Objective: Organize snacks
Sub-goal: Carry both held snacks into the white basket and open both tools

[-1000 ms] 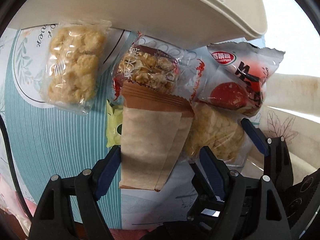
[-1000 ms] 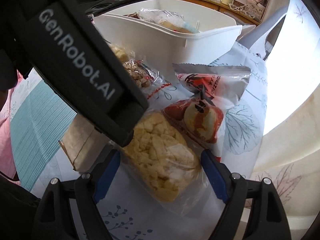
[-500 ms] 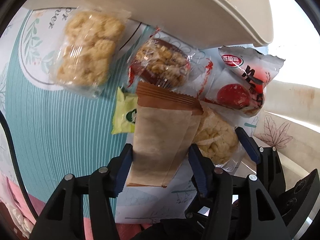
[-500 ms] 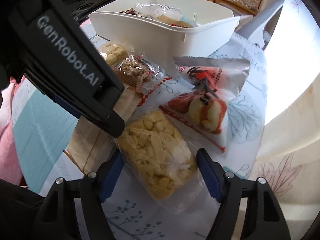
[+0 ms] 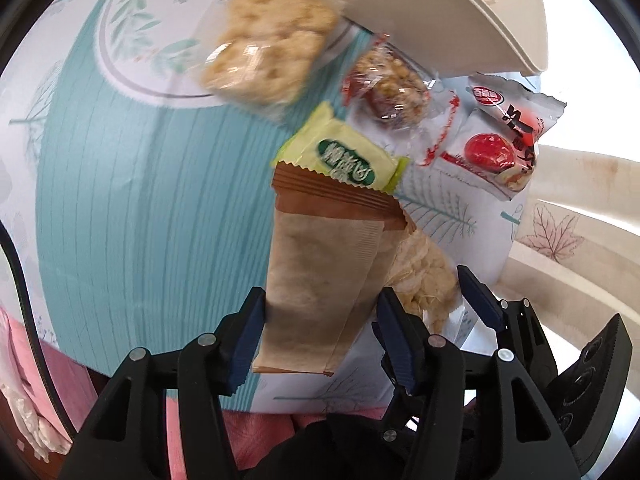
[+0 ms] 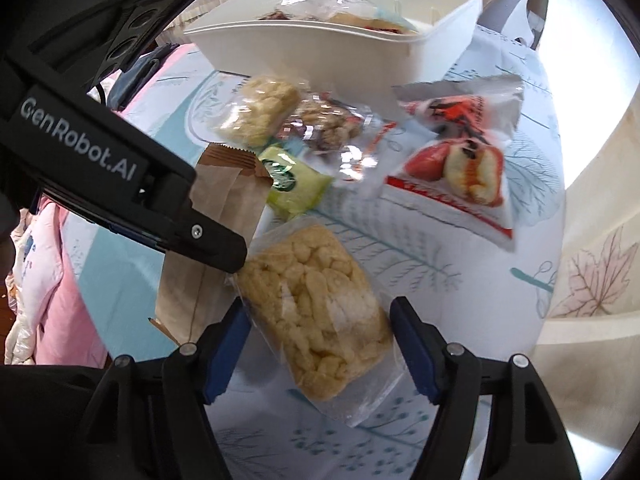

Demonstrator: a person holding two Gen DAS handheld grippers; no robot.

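My left gripper (image 5: 320, 316) is shut on a brown paper snack packet (image 5: 320, 272) and holds it above the table. My right gripper (image 6: 318, 332) is shut on a clear pack of yellow puffed rice (image 6: 316, 312), also lifted; this pack also shows in the left wrist view (image 5: 424, 280). The brown packet shows in the right wrist view (image 6: 216, 216) under the left gripper's body. On the table lie a green packet (image 5: 344, 152), a second rice pack (image 5: 268, 60), a nut bar (image 5: 388, 88) and a red-and-white pastry packet (image 5: 504, 136). A white bin (image 6: 332, 48) holds several snacks.
The table has a teal and white leaf-print cloth (image 5: 140, 208). Its right edge drops off beside a cream leaf-print fabric (image 6: 596, 280). Pink cloth (image 6: 60, 312) lies at the table's near left edge. The bin (image 5: 460, 12) overhangs the far snacks.
Both grippers have closed on their packs and risen from the table. The brown packet came off the green packet, which now shows fully. The view has pulled back from the bin.
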